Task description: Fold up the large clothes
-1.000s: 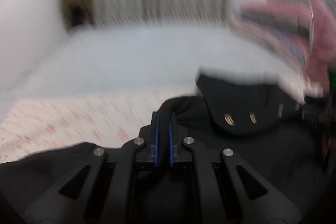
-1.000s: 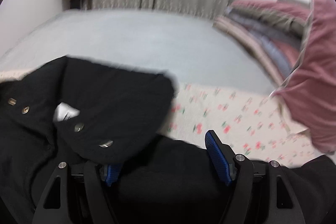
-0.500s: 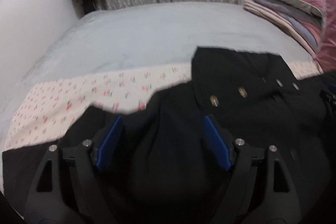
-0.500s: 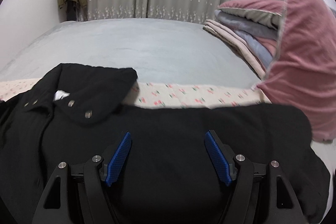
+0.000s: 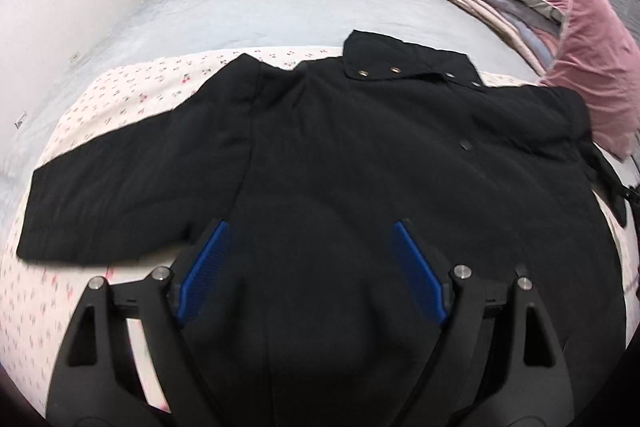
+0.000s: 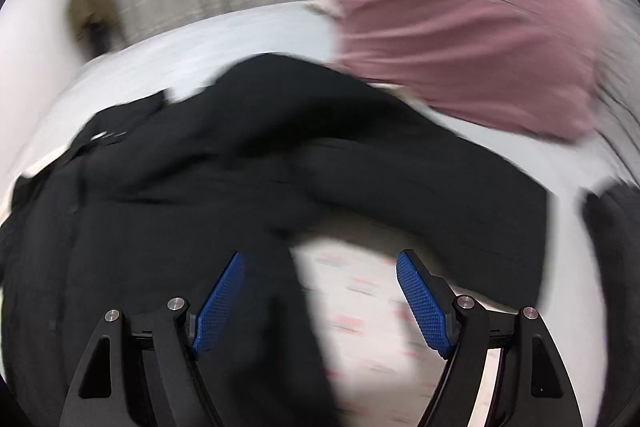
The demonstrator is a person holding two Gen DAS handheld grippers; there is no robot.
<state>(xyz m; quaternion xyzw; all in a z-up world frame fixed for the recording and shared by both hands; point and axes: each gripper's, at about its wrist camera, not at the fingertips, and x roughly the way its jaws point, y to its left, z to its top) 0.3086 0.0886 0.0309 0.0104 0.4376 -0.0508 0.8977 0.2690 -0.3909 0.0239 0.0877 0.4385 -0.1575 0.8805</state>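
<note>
Both grippers, the left gripper [image 5: 310, 267] and the right gripper [image 6: 320, 293], have just opened wide and hold nothing, with the black coat [image 5: 340, 155] lying flat below them.

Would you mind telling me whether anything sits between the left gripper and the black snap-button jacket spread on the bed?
Nothing visible does. The left gripper hangs directly over the black snap-button jacket, its jaws open with only the fabric behind them. The pink velvet pillow lies off to the side by one sleeve, clear of the gripper.
</note>
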